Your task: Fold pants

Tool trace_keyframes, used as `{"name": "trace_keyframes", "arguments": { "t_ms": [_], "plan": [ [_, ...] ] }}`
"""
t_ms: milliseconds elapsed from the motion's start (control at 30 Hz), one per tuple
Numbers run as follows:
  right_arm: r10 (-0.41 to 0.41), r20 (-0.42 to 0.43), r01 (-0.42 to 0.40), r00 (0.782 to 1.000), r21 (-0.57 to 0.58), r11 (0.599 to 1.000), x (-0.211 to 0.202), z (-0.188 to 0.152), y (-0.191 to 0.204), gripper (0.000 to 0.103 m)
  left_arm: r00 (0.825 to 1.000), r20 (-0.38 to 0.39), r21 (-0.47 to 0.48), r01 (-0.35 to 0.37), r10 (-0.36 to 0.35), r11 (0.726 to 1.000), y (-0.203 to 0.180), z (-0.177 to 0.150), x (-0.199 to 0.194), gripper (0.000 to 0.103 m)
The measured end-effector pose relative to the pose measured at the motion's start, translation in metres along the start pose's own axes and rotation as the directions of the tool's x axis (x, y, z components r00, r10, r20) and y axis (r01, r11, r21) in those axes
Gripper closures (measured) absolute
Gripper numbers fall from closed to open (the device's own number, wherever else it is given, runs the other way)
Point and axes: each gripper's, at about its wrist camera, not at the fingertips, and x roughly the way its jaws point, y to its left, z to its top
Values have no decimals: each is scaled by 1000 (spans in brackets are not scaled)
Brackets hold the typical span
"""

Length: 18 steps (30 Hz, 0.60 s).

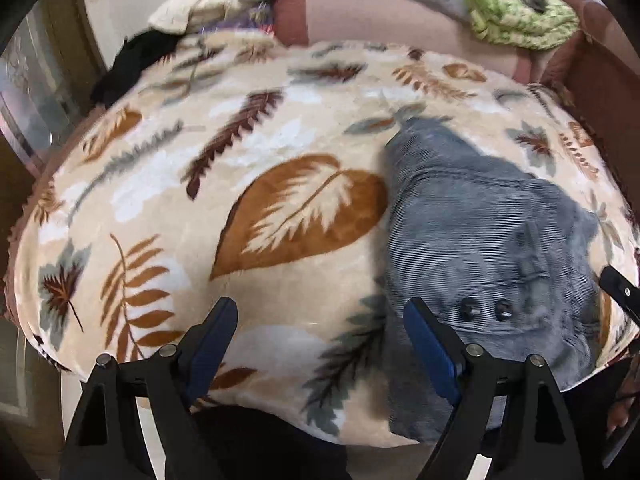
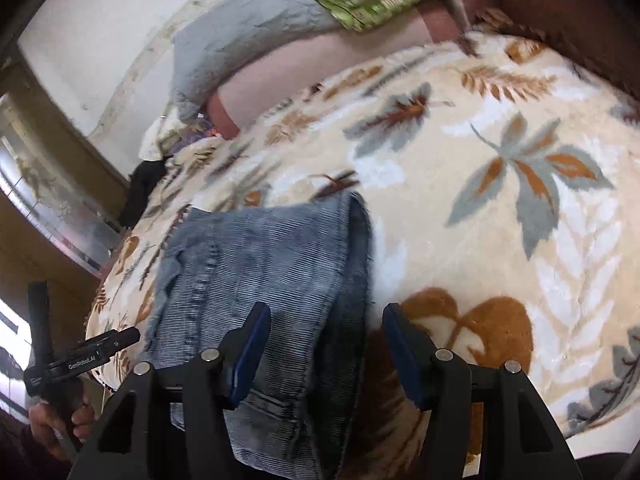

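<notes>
Both the left hand-held gripper (image 1: 320,332) and the right hand-held gripper (image 2: 326,336) gape empty above the pants (image 1: 488,232).

Leaf-print blanket (image 1: 280,208) over bed; pale wall (image 2: 100,32); grey pillow (image 2: 240,36).

1. Left wrist view: motion blur over the whole frame; the leaf blanket (image 1: 240,184) pattern is smeared and its near edge is cut by the frame bottom.
2. Pants (image 1: 492,240): the lower end runs behind the left gripper (image 1: 320,316) finger and out of frame; folded layers not countable.
3. Right gripper (image 1: 618,292): only a sliver shows at the right edge.
4. Right wrist view: pants (image 2: 264,264) waist end hidden under the right gripper (image 2: 324,324); contact with the pads unclear.
5. Hand (image 2: 60,420) is cropped at the corner.
6. Dark cloth (image 2: 140,192) at the far blanket (image 2: 500,240) edge: too blurred to identify.
</notes>
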Motion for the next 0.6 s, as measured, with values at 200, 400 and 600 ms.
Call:
{"name": "trace_keyframes", "arguments": {
  "t_ms": [200, 400, 600],
  "plan": [
    [44, -32, -49, 999, -173, 984, 9, -12, 40, 41, 998, 62, 137, 13, -21, 991, -42, -8, -23, 17],
    [-82, -107, 39, 991, -360, 932, 34, -35, 65, 41, 999, -47, 157, 23, -16, 987, -58, -24, 7, 16],
    [53, -79, -67, 995, -186, 980, 16, -4, 47, 42, 999, 3, 171, 39, -40, 985, -55, 4, -16, 16]
  ]
}}
